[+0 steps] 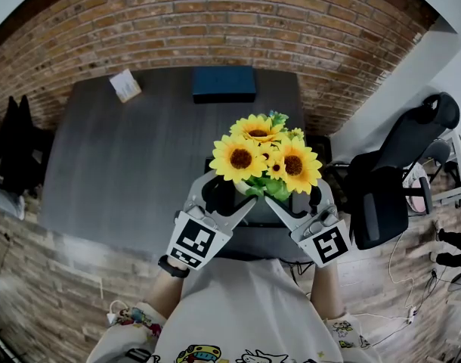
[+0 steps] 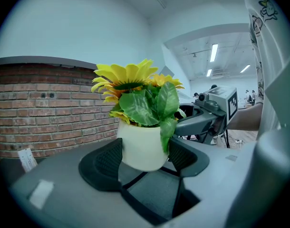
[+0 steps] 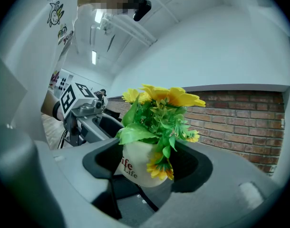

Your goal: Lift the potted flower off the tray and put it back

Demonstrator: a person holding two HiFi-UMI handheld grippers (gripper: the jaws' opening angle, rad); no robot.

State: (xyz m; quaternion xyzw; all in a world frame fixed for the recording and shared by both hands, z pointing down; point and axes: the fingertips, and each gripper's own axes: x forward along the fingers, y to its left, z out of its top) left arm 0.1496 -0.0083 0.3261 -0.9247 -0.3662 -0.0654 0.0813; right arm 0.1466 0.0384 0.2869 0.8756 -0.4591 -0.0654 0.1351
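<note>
Jaws: left gripper [image 2: 145,155] and right gripper [image 3: 149,164] were clenched on the pot [image 2: 141,146].
Pot: smooth, white, rounded.
Table [image 1: 125,157]: matte grey.

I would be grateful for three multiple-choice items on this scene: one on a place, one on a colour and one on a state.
1. Where does the dark blue box lie?
A. At the table's far edge, by the brick wall
B. At the near edge
C. Between a gripper's jaws

2. What colour is the pot?
A. Red
B. Black
C. White

3. What do the left gripper and right gripper hold?
A. Nothing
B. The pot, both together
C. The box

Key: 1 A, it sits just before the bricks; 2 C, both gripper views show it white; 3 B, each pair of jaws is closed on its sides.
</note>
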